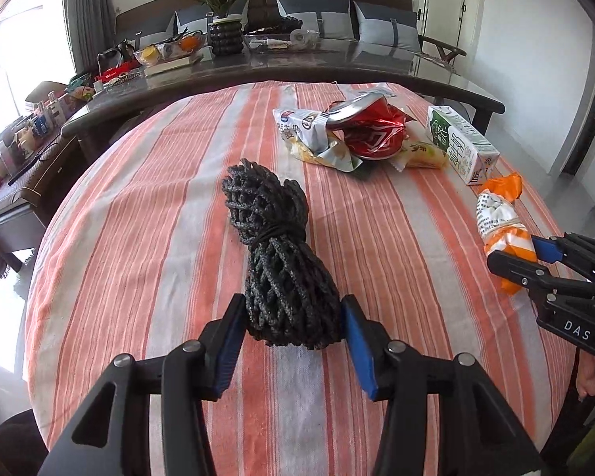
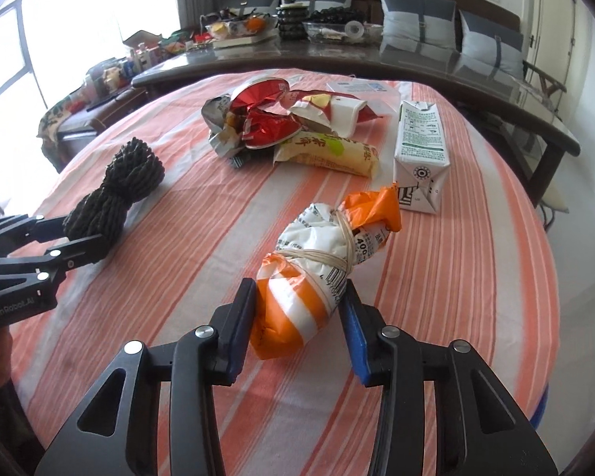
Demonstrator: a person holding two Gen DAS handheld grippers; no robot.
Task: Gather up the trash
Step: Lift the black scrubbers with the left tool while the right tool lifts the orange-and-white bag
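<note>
A black net bundle (image 1: 273, 218) tied at its middle lies on the striped tablecloth (image 1: 139, 238). My left gripper (image 1: 293, 317) has its blue pads against both sides of the bundle's near end. In the right wrist view the same bundle (image 2: 135, 170) shows at the left, with the left gripper (image 2: 85, 234) on it. An orange and white packet (image 2: 325, 246) bound with rubber bands sits between the pads of my right gripper (image 2: 299, 309), which presses on its near end. In the left wrist view, the packet (image 1: 496, 214) and the right gripper (image 1: 513, 252) are at the right edge.
Further back lie a crumpled red foil wrapper (image 1: 371, 135), a yellow-green snack packet (image 2: 329, 152) and other wrappers in a pile. A white and green milk carton (image 2: 420, 146) stands to their right. A dark glossy table (image 1: 297, 67) with a plant and clutter runs behind.
</note>
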